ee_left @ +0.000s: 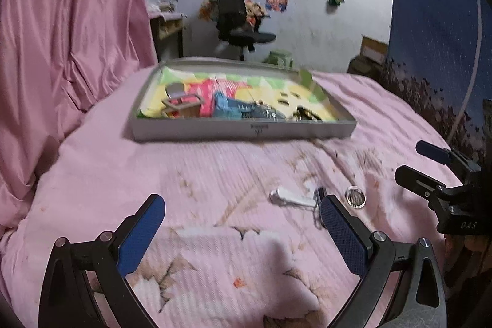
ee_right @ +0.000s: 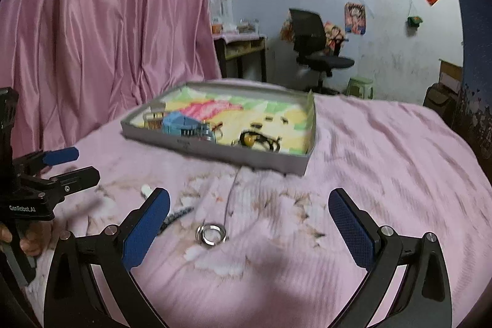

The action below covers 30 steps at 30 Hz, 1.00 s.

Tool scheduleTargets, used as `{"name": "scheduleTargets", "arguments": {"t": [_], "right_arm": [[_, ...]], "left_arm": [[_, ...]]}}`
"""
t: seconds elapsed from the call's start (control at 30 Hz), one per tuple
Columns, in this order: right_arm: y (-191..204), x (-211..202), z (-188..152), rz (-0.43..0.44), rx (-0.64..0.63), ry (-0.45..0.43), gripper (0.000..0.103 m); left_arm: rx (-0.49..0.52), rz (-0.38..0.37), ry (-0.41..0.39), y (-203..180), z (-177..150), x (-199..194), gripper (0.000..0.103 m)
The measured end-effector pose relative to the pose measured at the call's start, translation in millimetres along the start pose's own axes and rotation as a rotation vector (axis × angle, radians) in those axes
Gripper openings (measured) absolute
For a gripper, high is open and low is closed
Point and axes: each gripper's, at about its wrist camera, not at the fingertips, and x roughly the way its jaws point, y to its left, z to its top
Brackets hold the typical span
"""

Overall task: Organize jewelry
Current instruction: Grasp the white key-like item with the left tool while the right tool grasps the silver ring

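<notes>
My right gripper (ee_right: 249,212) and left gripper (ee_left: 243,215) are both wide open, holding nothing. The silver ring (ee_right: 211,235) lies on the pink blanket (ee_right: 369,174), near the tray (ee_right: 246,157). It looks small, hard and slippery; I would pinch its rim

Count on the bed (ee_right: 384,143): one grey tray (ee_right: 246,160); one silver ring (ee_right: 211,234); one white clip-like piece (ee_left: 290,197); one dark beaded strand (ee_right: 176,215). Items inside the tray are too blurred to count. Beyond the bed: one black office chair (ee_right: 310,36), one green stool (ee_right: 361,85). Grippers: two, left gripper (ee_left: 243,212) and right gripper (ee_right: 249,203), both spread apart.
</notes>
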Motion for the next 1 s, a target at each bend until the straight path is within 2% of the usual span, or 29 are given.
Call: {"name": "scheduleTargets", "arguments": {"t": [0.27, 0.37, 0.43, 0.6, 0.8, 0.93, 1.0], "right_arm": [[4.8, 10.3, -10.2, 0.004, -0.053, 0.107, 0.101], [8.9, 13.5, -11.8, 0.009, -0.072, 0.128, 0.098], [12.3, 16.2, -11.4, 0.017, -0.085, 0.136, 0.091], [16.9, 22.3, -14.1, 0.042, -0.104, 0.168, 0.059], [20.9, 28.6, -16.2, 0.083, -0.113, 0.197, 0.039], [27.6, 31.4, -17.6, 0.1, -0.14, 0.211, 0.031], [30.1, 32.3, -18.4, 0.106, -0.151, 0.218, 0.026]], "left_arm": [[-0.002, -0.042, 0.057, 2.3, -0.2, 10.5, 0.102], [0.006, -0.061, 0.07, 0.8, -0.9, 13.4, 0.096], [0.011, -0.072, 0.082, -0.3, -0.8, 16.4, 0.087], [0.014, -0.103, 0.102, -2.1, -0.1, 22.7, 0.074], [0.009, -0.16, 0.121, -3.0, 7.5, 32.9, 0.055], [-0.005, -0.2, 0.137, -2.8, 12.8, 42.1, 0.039], [-0.016, -0.224, 0.147, -2.3, 15.0, 47.2, 0.035]]}}
